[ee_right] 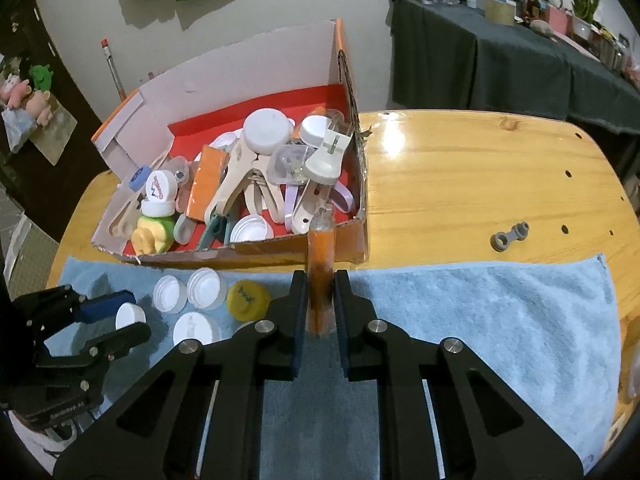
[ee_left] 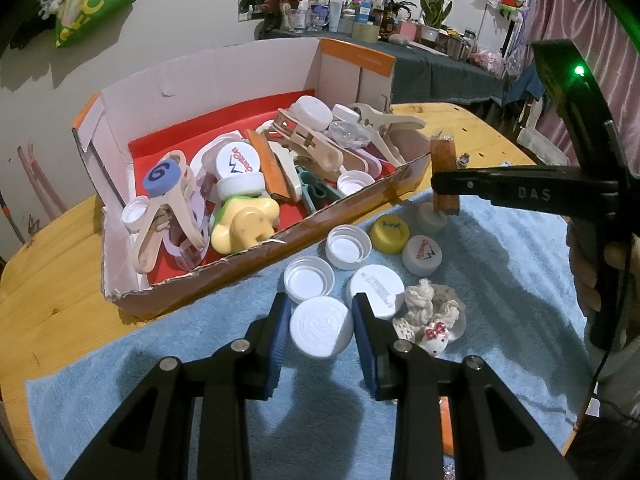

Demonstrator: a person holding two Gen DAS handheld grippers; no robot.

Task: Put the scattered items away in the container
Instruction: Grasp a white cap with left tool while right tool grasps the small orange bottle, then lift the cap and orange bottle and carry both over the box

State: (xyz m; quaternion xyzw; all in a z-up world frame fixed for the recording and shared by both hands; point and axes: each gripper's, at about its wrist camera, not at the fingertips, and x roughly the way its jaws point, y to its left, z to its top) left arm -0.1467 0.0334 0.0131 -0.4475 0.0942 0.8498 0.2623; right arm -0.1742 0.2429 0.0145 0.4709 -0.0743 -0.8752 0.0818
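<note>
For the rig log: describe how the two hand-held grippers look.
Both are matte black, with angular linkage arms and silver pivot pins. The left hand-held gripper and right hand-held gripper have blue finger pads. The right one's body shows "DAS" lettering and a green light.

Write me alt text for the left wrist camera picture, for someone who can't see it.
The left gripper straddles a white cap on a blue towel, among other loose caps. Behind them, a cardboard box holds caps and clips, while the right gripper holds a brown vial near the box's corner.
</note>
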